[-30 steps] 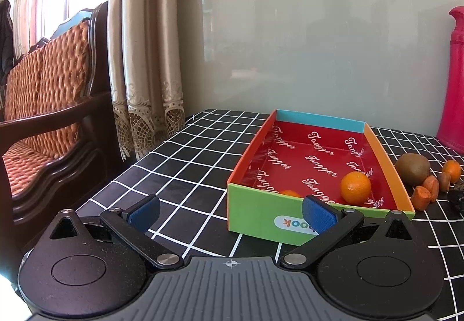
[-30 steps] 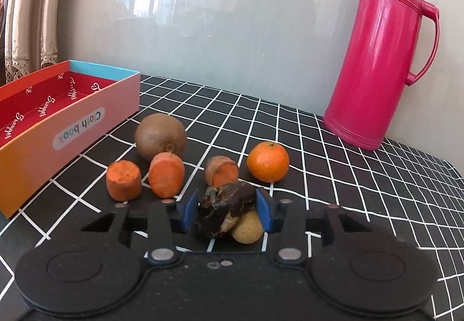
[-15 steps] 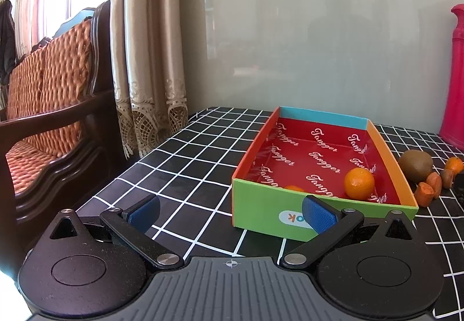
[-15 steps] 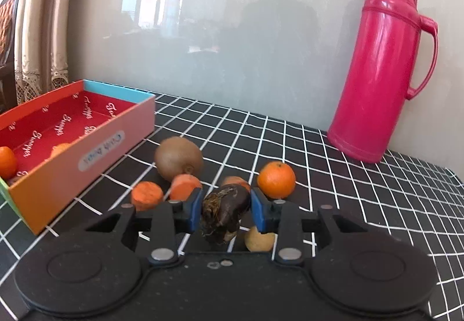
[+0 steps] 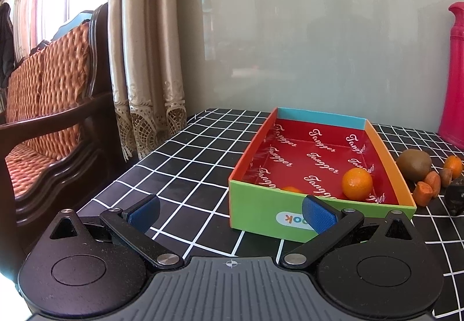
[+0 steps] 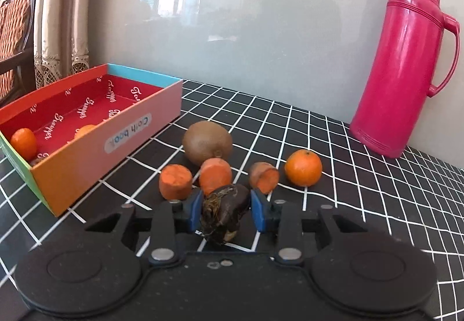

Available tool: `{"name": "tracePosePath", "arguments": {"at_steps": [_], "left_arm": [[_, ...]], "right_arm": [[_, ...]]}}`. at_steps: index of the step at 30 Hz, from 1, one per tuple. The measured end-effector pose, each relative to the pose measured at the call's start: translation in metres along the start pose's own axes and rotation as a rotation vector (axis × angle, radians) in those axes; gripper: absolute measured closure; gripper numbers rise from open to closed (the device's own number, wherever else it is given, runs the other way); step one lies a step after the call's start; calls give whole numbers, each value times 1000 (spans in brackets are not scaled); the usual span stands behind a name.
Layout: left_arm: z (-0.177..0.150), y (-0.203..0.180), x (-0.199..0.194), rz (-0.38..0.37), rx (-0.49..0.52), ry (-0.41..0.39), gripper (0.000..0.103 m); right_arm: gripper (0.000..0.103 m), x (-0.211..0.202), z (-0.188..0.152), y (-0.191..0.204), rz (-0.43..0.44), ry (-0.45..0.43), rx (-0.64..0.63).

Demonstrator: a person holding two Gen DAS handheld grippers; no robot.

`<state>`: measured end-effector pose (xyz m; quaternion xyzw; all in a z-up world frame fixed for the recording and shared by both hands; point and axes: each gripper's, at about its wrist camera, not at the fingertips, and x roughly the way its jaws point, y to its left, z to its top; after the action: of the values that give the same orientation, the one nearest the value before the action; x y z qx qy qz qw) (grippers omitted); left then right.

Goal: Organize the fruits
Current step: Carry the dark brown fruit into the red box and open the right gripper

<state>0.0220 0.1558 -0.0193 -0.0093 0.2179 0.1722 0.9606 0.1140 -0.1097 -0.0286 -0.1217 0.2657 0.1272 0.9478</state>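
Observation:
My right gripper (image 6: 226, 209) is shut on a dark wrinkled fruit (image 6: 224, 212) and holds it above the table. Beyond it lie a kiwi (image 6: 207, 142), three carrot pieces (image 6: 175, 181), and a tangerine (image 6: 303, 167). The colourful box (image 6: 72, 158) with a red inside stands to the left and holds two tangerines (image 6: 23, 143). My left gripper (image 5: 230, 212) is open and empty, low in front of the box (image 5: 261, 211). In the left wrist view a tangerine (image 5: 356, 184) sits in the box and the kiwi (image 5: 413, 164) lies to its right.
A tall pink thermos (image 6: 403, 66) stands at the back right by the wall. The table has a black cloth with white grid lines (image 5: 185, 164). A wooden chair with an orange cushion (image 5: 43, 106) and a curtain (image 5: 145, 60) stand off the table's left edge.
My right gripper has lifted the dark fruit off the table and drawn back, toward the box. The small potato that lay beside it is out of sight. My left gripper has pulled back slightly.

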Motion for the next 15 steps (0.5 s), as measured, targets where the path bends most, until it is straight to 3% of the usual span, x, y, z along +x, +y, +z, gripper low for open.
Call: {"name": "tracePosePath", "arguments": {"at_steps": [15], "left_arm": [[-1,20,-1,36,-7,2,0]], "right_arm": [[69,-27,28,27,47,-128,6]]}}
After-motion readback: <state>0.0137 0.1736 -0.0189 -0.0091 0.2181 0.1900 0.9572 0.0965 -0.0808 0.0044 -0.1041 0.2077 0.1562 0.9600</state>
